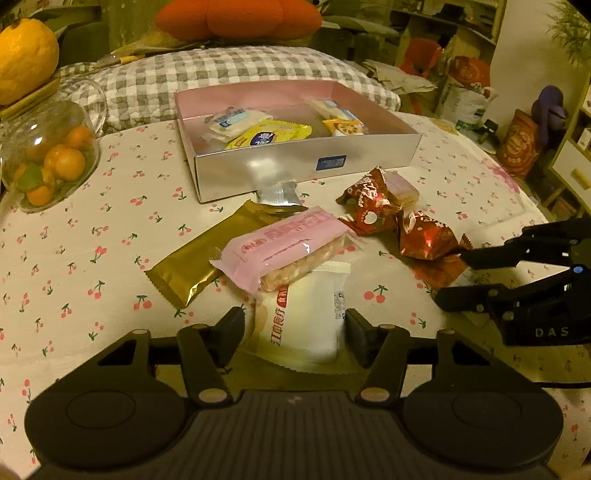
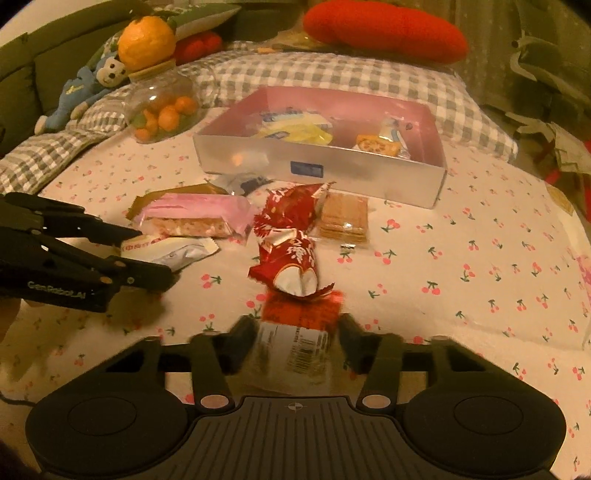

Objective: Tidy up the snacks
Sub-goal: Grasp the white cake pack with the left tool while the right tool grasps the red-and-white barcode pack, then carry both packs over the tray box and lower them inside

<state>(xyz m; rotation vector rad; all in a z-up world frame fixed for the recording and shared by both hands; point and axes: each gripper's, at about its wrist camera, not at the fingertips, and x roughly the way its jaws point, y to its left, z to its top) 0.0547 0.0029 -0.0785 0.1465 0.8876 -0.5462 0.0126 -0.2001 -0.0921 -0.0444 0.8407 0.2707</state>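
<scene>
The left tool (image 1: 295, 328) is clamping the white snack packet (image 1: 306, 314), long axis running away toward the silver box (image 1: 306, 162); the right tool (image 2: 297, 334) is pinching a red-labelled packet (image 2: 295, 332) on the bench (image 2: 461, 258).

— What lies ahead of the tool?
— A cherry-print cloth (image 1: 74, 236) covers the surface, under warm yellowish light. Straight beyond it sits a grey checked cushion (image 1: 229, 74), with a red cushion (image 2: 384, 29) behind that.
— And off to the sides?
— Far right, a white wall (image 1: 524, 51), shelving (image 1: 469, 26) and a pale cabinet (image 1: 572, 162). Far left, a dark green sofa (image 2: 55, 55).
</scene>
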